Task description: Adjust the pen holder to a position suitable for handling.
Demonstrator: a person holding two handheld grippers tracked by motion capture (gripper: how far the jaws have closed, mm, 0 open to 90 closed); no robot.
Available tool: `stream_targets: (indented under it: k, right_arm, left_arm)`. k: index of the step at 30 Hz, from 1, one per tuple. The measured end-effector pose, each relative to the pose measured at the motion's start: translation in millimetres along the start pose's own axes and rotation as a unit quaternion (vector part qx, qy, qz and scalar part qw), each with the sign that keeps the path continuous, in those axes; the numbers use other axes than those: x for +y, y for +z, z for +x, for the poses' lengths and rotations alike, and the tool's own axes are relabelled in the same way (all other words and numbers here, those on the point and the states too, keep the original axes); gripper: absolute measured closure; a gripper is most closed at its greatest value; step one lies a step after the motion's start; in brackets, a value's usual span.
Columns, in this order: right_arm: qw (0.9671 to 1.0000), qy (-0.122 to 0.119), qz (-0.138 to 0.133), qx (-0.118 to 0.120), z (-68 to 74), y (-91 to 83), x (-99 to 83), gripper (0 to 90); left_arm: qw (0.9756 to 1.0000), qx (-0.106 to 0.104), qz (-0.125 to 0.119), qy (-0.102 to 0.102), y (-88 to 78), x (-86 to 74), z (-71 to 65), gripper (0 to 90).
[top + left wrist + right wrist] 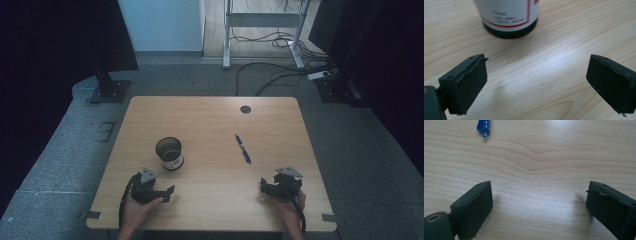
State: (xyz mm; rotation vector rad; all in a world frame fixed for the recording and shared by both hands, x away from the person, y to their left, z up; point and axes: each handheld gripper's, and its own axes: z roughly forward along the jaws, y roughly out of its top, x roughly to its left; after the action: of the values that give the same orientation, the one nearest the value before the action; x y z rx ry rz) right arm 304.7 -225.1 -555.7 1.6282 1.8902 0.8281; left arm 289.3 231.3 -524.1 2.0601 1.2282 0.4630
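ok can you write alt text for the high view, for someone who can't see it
A wooden table seen from above, with a person's hands holding the left gripper and right gripper at its near edge, both resting on the table. A dark open cup with a white label stands ahead of the left gripper, and a blue pen lies toward the right.

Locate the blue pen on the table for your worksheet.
In the high view the blue pen lies right of centre on the table, right of the black cup and ahead of the right gripper; its tip shows in the right gripper view.
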Motion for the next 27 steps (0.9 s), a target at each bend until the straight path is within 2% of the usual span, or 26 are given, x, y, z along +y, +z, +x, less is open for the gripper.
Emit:
stream_targets:
  k: [6,12,15,22,27]
  right_arm:
    - [1.0,0.0,0.0,0.0,0.0,0.0,0.0,6.3]
    - [1.0,0.0,0.0,-0.001,0.1,0.0,0.0,6.3]
    - [1.0,-0.001,0.0,-0.001,0.2,-0.1,0.0,6.4]
    - [1.0,0.0,0.0,0.0,0.1,0.0,0.0,6.5]
    - [1.0,0.0,-0.001,0.001,0.1,-0.1,-0.1,6.9]
  left_arm:
    - [0.9997,0.004,-0.021,-0.011,-10.3,1.3,11.3,3.7]
    - [0.9994,-0.009,-0.033,-0.01,-12.4,3.8,12.7,2.9]
    - [0.9991,-0.019,-0.038,-0.002,-10.7,7.1,10.1,1.2]
    - [0.999,-0.02,-0.04,0.0,-5.1,12.4,11.2,0.0]
    - [0.9992,-0.017,-0.037,-0.001,2.0,21.9,14.7,0.0]
